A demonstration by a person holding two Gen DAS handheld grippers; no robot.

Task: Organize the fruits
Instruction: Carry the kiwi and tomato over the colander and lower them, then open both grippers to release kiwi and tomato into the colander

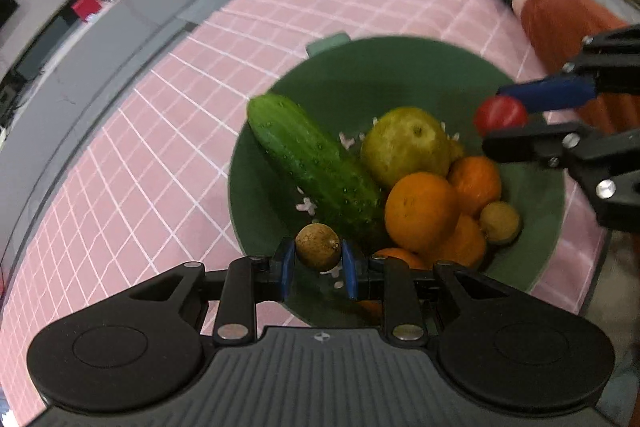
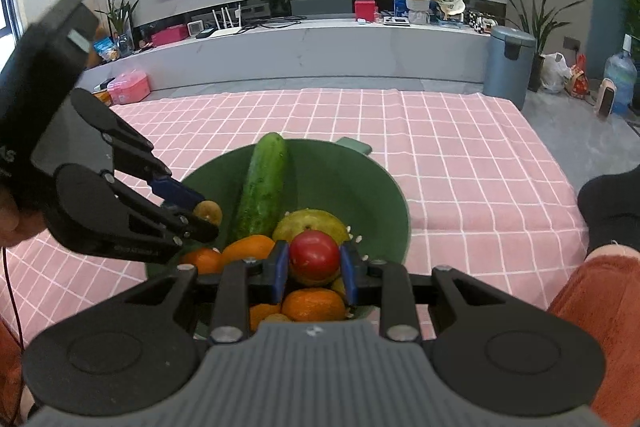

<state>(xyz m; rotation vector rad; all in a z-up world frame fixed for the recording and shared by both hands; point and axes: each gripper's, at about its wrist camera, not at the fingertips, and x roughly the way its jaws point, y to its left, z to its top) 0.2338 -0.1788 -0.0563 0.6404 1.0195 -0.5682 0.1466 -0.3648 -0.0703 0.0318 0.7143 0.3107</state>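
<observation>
A green bowl [image 1: 400, 67] [image 2: 360, 179] on the pink checked cloth holds a cucumber [image 1: 312, 163] [image 2: 264, 187], a yellow-green pear [image 1: 404, 143] [image 2: 296, 223], several oranges [image 1: 420, 211] [image 2: 314, 305] and a small brown fruit [image 1: 500, 223]. My left gripper [image 1: 319, 259] [image 2: 206, 213] is shut on another small brown fruit [image 1: 318, 247] [image 2: 209, 211] above the bowl's near rim. My right gripper [image 2: 314, 269] [image 1: 504, 125] is shut on a red tomato [image 2: 314, 255] [image 1: 500, 113] over the bowl's right side.
The pink checked cloth [image 2: 460, 163] covers the table around the bowl. A person's orange-trousered leg and black sock [image 1: 560, 11] [image 2: 608, 211] lie at the table's right edge. A blue-grey bin [image 2: 508, 63] and a long grey TV bench [image 2: 320, 47] stand beyond.
</observation>
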